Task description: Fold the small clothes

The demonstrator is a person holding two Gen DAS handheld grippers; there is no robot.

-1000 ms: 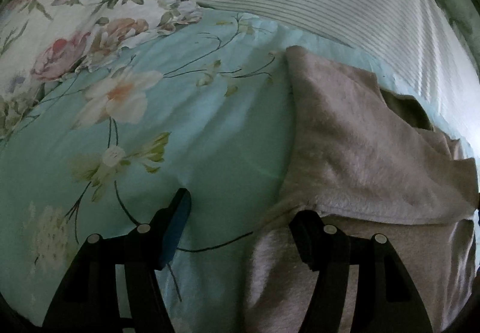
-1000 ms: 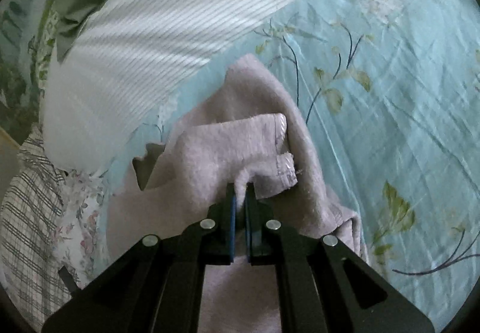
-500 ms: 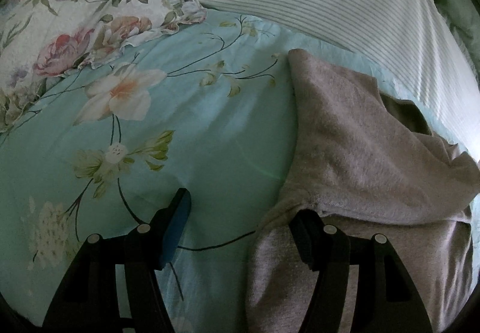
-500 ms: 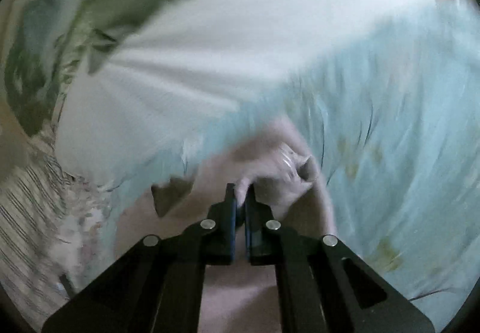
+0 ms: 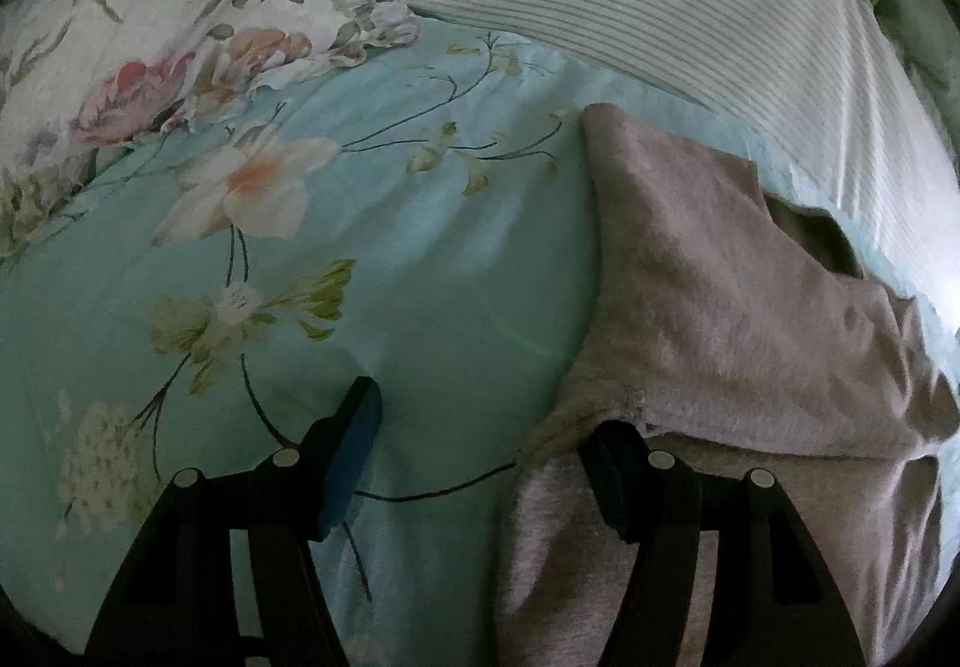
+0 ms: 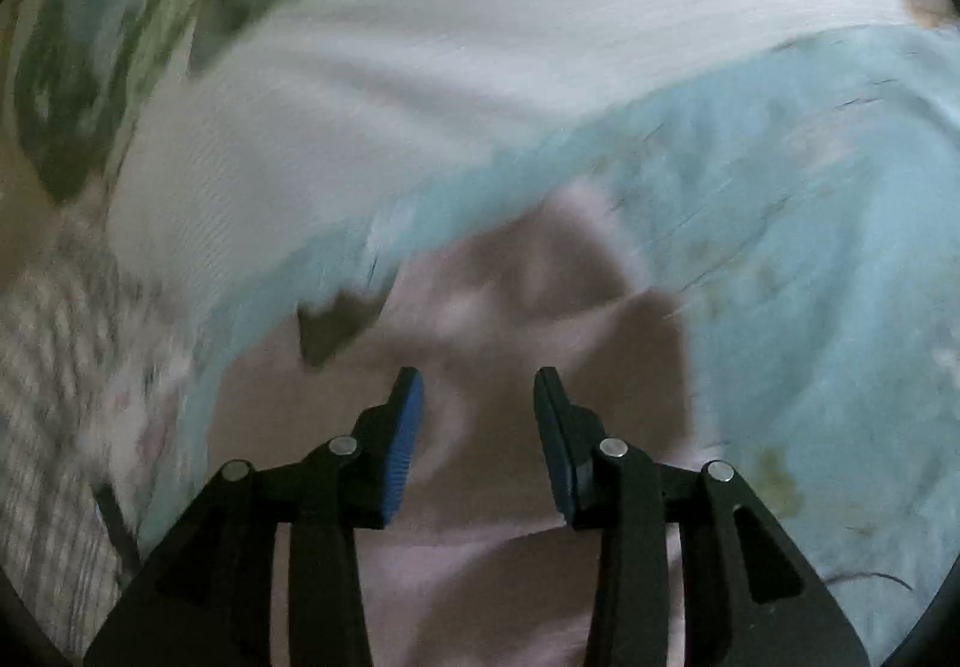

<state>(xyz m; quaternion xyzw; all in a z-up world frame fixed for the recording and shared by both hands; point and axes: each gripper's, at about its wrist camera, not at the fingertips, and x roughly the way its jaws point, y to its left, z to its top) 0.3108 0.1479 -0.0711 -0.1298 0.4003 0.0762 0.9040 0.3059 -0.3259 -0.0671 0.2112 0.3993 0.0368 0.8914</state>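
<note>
With one flap of the grey garment [image 5: 738, 307] already laid over on the floral bedsheet [image 5: 384, 259], the right gripper [image 6: 477, 427] has just been opening, nothing between its jaws, while the left gripper [image 5: 492, 457] waits open at the garment's edge, so the next fold likely needs a fresh grip.

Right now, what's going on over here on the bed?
A person with a two-finger gripper in each hand is folding a small grey garment on a teal floral bedsheet. The right gripper has just been opening, with nothing pinched between its pads; the cloth lies below it. The left gripper stands open at the garment's near edge, one finger over the cloth, one over the sheet. One flap already lies folded over.
</note>
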